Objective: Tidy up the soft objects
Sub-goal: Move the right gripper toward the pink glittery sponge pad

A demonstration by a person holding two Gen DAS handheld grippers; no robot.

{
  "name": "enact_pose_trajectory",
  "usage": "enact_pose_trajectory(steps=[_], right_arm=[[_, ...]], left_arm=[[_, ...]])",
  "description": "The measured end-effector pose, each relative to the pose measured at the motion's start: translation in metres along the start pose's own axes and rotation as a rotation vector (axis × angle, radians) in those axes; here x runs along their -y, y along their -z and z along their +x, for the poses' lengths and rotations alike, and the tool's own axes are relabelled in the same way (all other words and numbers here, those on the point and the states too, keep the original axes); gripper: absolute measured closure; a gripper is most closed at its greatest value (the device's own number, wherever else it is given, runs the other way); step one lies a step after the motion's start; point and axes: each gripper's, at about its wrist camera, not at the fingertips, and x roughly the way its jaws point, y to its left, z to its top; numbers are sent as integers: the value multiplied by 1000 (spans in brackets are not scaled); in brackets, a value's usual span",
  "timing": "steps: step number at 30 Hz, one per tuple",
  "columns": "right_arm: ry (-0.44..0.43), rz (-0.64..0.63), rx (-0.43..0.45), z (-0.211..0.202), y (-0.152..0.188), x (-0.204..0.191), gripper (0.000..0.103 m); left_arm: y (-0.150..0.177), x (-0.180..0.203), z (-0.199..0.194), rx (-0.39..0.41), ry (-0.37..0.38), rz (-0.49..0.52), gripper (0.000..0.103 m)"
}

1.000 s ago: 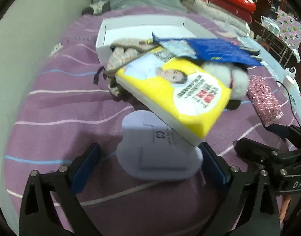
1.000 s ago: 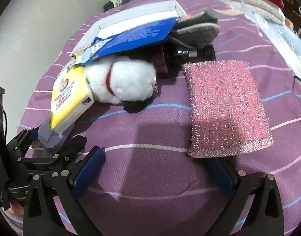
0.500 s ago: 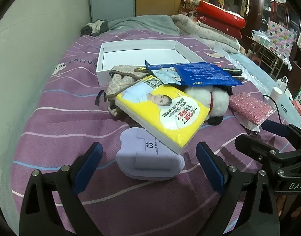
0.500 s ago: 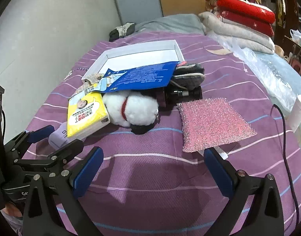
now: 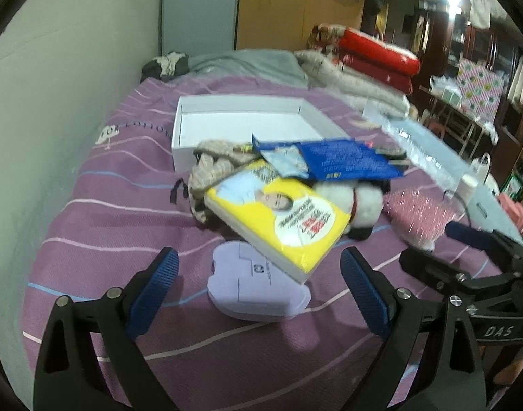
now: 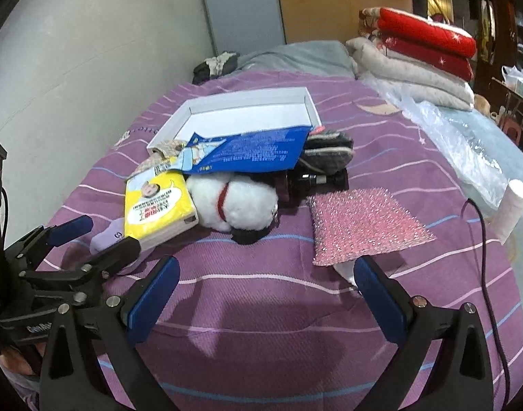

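The left gripper hangs with jaws spread wide and empty above a lilac case on the purple bedspread. At 12 o'clock a yellow tissue pack leans on that case. The right gripper is likewise agape, holding nothing. At its 1 o'clock lies a pink sponge cloth; at 11 o'clock a white plush toy under a blue packet. Beyond sits a white tray.
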Motion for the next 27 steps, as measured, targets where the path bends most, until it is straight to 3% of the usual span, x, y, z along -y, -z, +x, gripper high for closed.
enact_pose_trajectory(steps=[27], right_arm=[[5,1,-4,2,-1,-1,0]], left_arm=[[1,5,3,-11,0,0,8]])
